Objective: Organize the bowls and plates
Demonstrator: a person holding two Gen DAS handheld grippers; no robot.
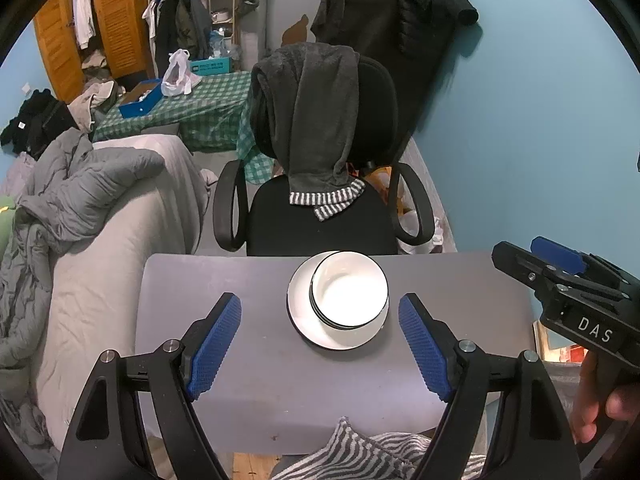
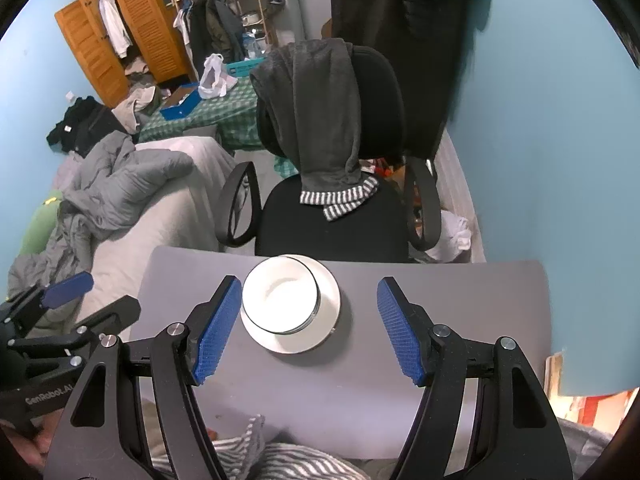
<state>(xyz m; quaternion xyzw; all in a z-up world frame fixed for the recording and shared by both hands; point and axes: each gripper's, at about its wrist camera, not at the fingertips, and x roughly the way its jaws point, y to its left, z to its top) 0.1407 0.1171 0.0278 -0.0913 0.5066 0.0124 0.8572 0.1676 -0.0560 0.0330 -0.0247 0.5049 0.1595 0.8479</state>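
The table [image 1: 248, 360] is plain grey. On it, the plate [image 1: 304, 320] is white, and the bowls [image 1: 348, 292] stacked on the plate are white with thin black rims. Behind the table, the office chair [image 1: 320, 228] is black; the towel [image 1: 316, 120] draped over its back is dark grey with a grey-and-white striped hem. Left of the chair, the duvet [image 1: 80, 192] is light grey, and the cloth [image 1: 208, 104] beyond it is green-and-white checked. The wardrobe [image 2: 120, 36] far left of the chair is orange-brown wood, and the wall [image 1: 540, 140] right of the chair is light blue. The left gripper [image 1: 320, 344] and right gripper [image 2: 308, 328] are black with blue ridged pads.
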